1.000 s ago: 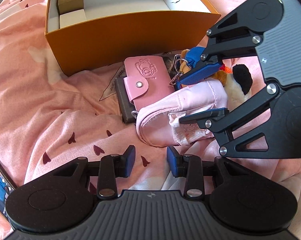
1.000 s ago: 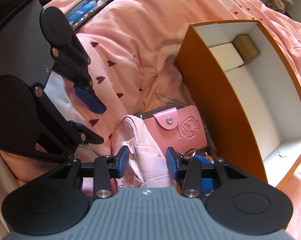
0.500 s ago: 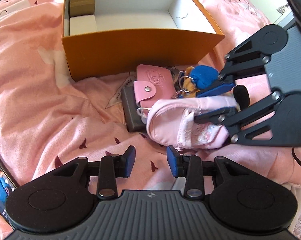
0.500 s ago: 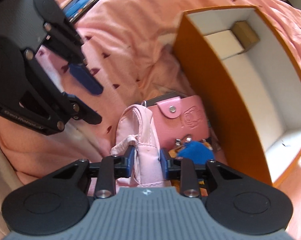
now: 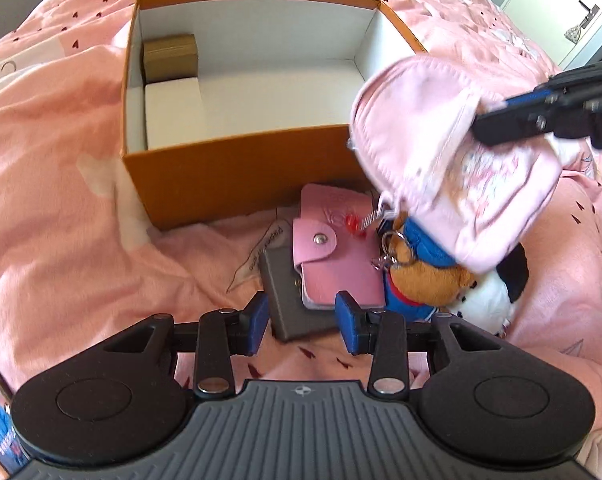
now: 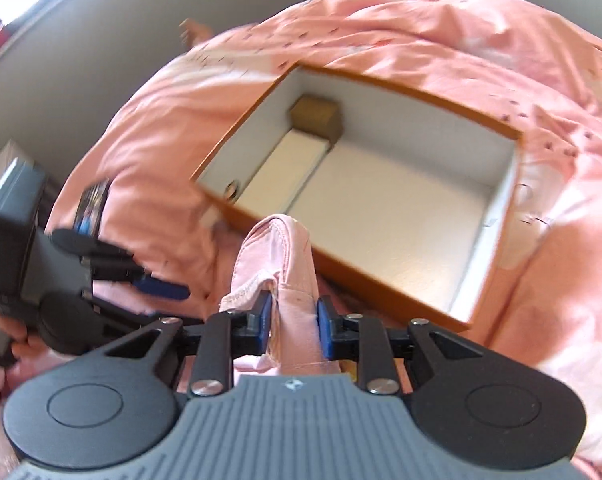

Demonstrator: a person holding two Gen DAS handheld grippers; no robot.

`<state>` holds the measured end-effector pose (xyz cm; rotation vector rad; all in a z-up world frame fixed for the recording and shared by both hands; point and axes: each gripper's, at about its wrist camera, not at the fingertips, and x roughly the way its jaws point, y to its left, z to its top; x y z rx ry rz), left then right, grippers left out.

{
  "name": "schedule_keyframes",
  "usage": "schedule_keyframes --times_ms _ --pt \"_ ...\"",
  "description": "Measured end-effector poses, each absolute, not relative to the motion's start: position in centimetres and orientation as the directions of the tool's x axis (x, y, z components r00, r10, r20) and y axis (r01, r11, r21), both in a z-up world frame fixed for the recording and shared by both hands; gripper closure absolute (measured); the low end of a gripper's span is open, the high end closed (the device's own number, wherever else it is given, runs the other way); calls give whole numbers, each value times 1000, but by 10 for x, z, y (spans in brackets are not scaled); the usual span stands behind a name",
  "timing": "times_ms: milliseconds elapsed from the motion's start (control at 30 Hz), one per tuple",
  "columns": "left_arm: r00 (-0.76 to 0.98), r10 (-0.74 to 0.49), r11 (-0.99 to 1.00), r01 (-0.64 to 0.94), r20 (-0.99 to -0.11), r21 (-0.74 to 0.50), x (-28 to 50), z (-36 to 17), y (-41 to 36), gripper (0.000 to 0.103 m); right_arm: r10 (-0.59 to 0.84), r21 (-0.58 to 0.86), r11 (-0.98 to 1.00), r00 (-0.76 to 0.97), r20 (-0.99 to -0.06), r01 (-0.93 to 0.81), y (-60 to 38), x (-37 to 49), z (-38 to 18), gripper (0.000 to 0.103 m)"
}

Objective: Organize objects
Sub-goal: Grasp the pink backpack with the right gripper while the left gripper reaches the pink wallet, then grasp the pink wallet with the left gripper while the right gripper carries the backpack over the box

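We had the small pink backpack (image 6: 279, 264) pinched in the right gripper (image 6: 293, 322), whose jaws were closing on its fabric, with the bag hanging clear of the bed (image 5: 61, 208) and blurred by motion. Ahead of those jaws and a little lower lay the open orange box (image 6: 381, 280), its white floor mostly bare; a brown carton (image 6: 317, 118) and a white carton (image 6: 285, 168) sat against its far-left wall. We judged this to be the carry step: the backpack lifted and on its way to the box.

Our left gripper (image 5: 303, 322) held nothing. Its jaws were opening slightly, standing apart just above the near edge of a grey wallet (image 5: 289, 304) and the pink snap card holder (image 5: 337, 264) lying on top of it. Just to the right of those jaws lay a brown plush bear keychain (image 5: 425, 280) in blue clothes, and beside that a black-and-white plush toy (image 5: 497, 288). Beyond them stood the near wall of the box.

Next, we thought, the right jaws needed to clear the orange rim, come over the bare floor, then release. The left jaws would need to widen before taking the card holder.
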<state>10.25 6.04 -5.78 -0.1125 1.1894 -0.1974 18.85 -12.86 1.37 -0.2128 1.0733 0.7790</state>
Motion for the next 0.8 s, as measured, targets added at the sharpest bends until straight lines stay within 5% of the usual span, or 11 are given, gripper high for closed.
schedule_keyframes --times_ms 400,633,800 --pt "338 -210 977 109 -918 -183 154 -99 45 42 494 264 843 477 -727 -469 -184 221 29 77" --pt "291 -250 968 111 -924 -226 170 -113 41 41 486 293 858 485 -726 -422 -192 242 10 77" --pt "262 -298 955 78 -918 -288 174 -119 43 51 504 332 853 467 -727 -403 -196 254 -3 77"
